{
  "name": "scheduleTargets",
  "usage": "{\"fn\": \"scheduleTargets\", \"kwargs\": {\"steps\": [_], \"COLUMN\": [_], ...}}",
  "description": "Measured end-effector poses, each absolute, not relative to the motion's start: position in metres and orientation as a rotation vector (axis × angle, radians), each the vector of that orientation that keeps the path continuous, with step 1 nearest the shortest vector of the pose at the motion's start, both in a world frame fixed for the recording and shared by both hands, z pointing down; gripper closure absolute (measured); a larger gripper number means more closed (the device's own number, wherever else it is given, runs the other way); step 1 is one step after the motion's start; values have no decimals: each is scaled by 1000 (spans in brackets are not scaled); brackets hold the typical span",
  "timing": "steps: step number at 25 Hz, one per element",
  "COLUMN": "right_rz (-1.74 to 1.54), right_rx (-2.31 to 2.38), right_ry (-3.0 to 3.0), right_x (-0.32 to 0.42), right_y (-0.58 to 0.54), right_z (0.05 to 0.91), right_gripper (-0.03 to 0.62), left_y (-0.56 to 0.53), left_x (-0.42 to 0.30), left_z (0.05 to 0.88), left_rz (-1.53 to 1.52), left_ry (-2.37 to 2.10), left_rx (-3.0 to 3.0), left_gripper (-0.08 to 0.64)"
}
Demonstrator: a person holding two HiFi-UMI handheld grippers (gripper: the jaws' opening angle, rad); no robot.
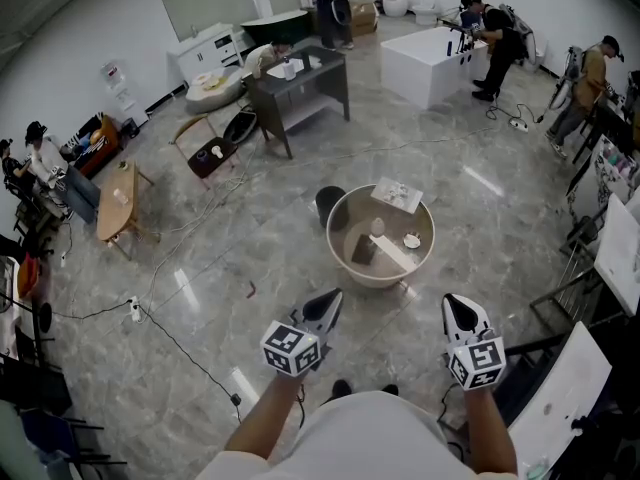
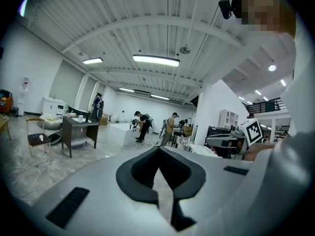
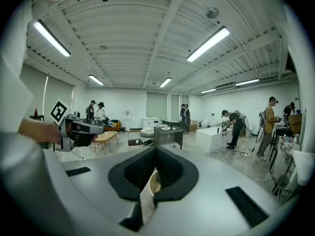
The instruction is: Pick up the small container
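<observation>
A round beige tub stands on the marble floor ahead of me. Inside it I see a small pale container standing upright, a white plank, a brown block and a small white piece. My left gripper and right gripper hover short of the tub's near rim, roughly level and pointing forward. Both are shut with nothing between the jaws. In the left gripper view the jaws meet. The right gripper shows a sliver of the beige tub through its narrow slit.
A black stool stands behind the tub and a printed sheet lies on its far rim. A dark table, a white counter and a low wooden table stand farther off. Cables cross the floor, with racks at right.
</observation>
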State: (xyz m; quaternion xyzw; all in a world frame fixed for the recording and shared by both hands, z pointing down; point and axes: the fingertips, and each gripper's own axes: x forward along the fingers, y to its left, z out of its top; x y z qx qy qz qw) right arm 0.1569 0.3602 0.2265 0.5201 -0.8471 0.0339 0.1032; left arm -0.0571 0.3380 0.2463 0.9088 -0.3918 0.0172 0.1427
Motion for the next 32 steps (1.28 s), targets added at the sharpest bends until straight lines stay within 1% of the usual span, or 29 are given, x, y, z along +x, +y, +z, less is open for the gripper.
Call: {"fn": "scheduleTargets", "kwargs": {"steps": [11,20,22,25,32], "right_rz": [103,115,113,102,106], "right_rx": [1536,1545,1551,1561,1566], "right_ry": [-2515,-2508,-2505,-2508,-2507], "right_x": [150,146,145,143,140], "right_y": [363,370,371,373,376], "right_z": [226,227,226,224,225], "right_gripper": [580,520,501,480,420], "left_y": [343,344,344,345,347], "left_x": [-64,-74,-74,-74,-72], "left_z": [246,249,248,248,252], "left_rz": [19,14,9,-1,0], "left_ry": [-1127,-1133,-1126,-1104,-1057], "left_rx": [2605,2571,2574,2574,2576], "left_gripper": [543,509,492,430,344]}}
